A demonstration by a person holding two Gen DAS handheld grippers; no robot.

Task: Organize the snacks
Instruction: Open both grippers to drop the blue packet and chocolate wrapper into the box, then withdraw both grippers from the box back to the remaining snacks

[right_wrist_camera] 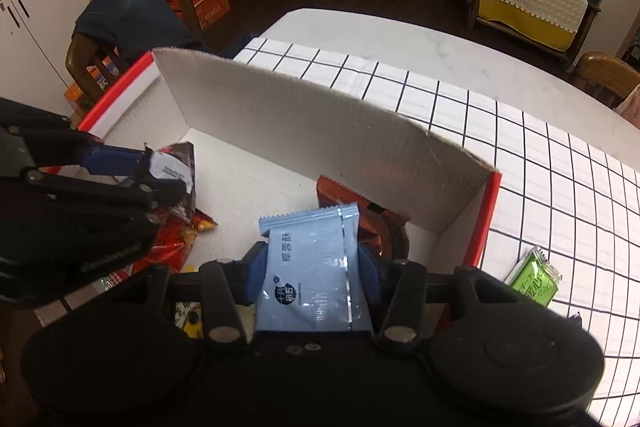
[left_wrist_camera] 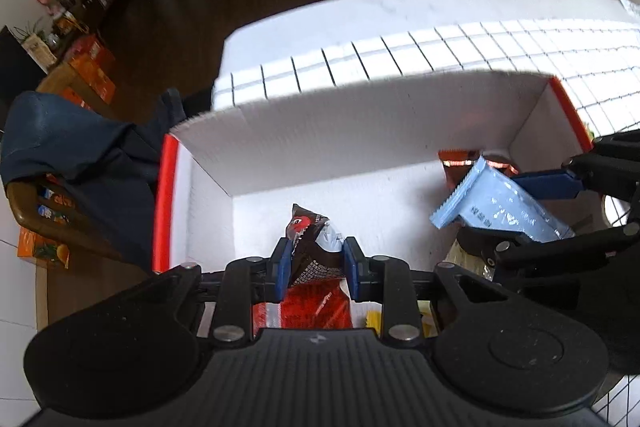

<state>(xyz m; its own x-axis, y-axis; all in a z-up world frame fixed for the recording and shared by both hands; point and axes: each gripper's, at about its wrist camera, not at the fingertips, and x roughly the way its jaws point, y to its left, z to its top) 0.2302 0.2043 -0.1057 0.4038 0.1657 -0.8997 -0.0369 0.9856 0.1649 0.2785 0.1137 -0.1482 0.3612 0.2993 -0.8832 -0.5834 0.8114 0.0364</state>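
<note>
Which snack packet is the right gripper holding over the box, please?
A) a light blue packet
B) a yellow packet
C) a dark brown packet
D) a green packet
A: the right gripper pads press on both sides of the light blue packet, above the white box.

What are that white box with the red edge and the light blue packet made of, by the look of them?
The white box looks like corrugated board, perhaps plastic: matte, with fine ribs on its wall and a fluted top edge. The light blue packet, clamped in the right gripper, looks like thin plastic film: glossy glare, a shiny seam strip, a zigzag-cut end.
</note>
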